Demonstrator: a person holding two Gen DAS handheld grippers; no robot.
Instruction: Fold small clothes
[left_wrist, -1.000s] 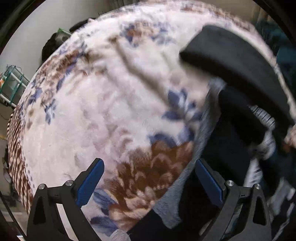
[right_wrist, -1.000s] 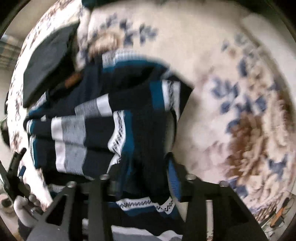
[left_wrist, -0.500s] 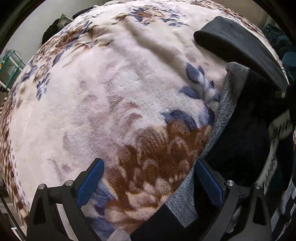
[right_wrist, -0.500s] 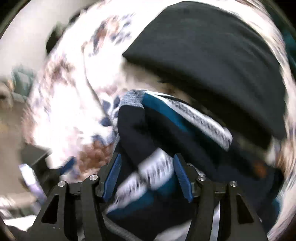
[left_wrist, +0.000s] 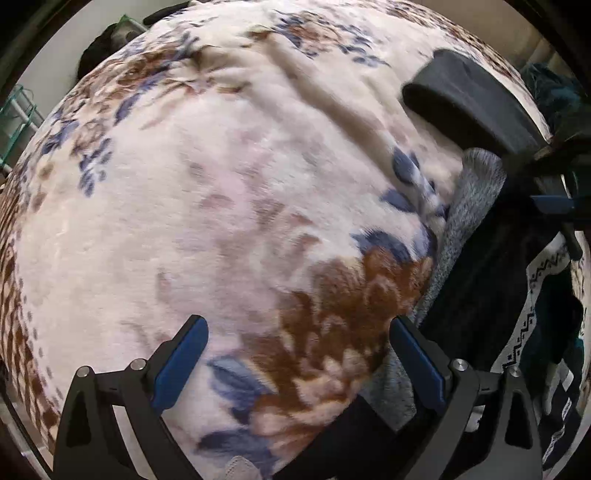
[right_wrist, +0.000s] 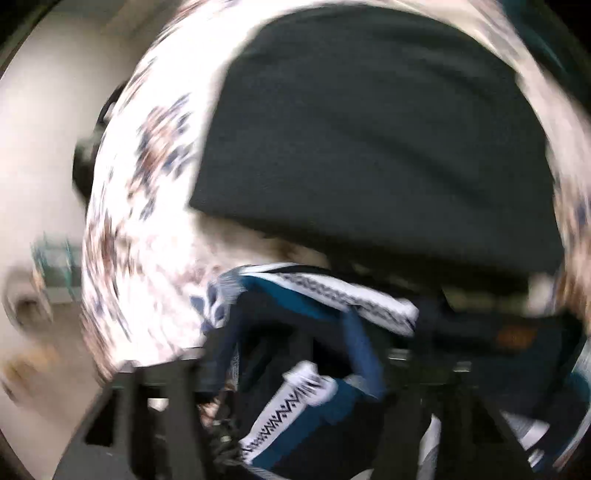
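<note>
A navy, teal and white patterned sweater (right_wrist: 303, 373) with a grey hem (left_wrist: 465, 221) lies on the floral blanket (left_wrist: 221, 184). My right gripper (right_wrist: 295, 362) is closed on a bunched fold of the sweater; that view is blurred. The right gripper also shows in the left wrist view (left_wrist: 557, 192), over the sweater's far end. My left gripper (left_wrist: 299, 354) is open and empty over the blanket, its right finger (left_wrist: 413, 354) beside the grey hem. A folded black garment (right_wrist: 369, 140) lies just beyond the sweater, also seen in the left wrist view (left_wrist: 469, 103).
A teal cloth (left_wrist: 554, 92) lies at the far right past the black garment. A green wire rack (left_wrist: 18, 122) and a dark object (left_wrist: 99, 48) stand off the blanket's far left edge.
My right gripper has swung round with the sweater fold in it and now faces the black garment. The left gripper has stayed open and shifted slightly over the blanket.
</note>
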